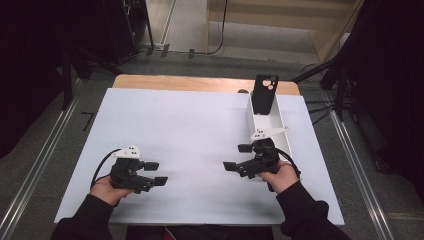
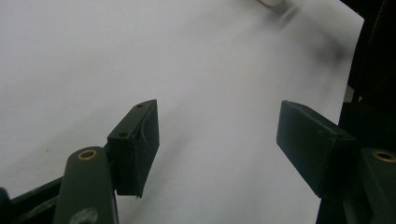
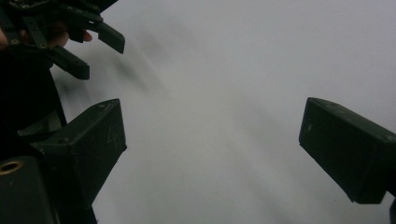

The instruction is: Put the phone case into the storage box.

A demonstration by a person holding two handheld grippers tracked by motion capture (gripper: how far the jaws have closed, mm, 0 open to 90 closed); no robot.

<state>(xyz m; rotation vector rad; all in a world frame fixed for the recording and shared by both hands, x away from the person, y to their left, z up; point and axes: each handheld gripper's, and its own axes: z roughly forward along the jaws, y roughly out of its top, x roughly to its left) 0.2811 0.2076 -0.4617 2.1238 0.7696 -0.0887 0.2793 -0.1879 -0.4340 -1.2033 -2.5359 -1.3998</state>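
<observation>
I am holding my left gripper (image 1: 156,173) low over the bare white board (image 1: 190,130), jaws standing well apart with nothing between them, because there is nothing near it to take. My right gripper (image 1: 238,156) is also gaping wide and gripping nothing, its jaws pointing across toward the left one. The black phone case (image 1: 263,93) is standing propped upright at the far end of the white tray (image 1: 280,131), well beyond my right hand (image 1: 280,176), so I judge that side is better placed to fetch it.
</observation>
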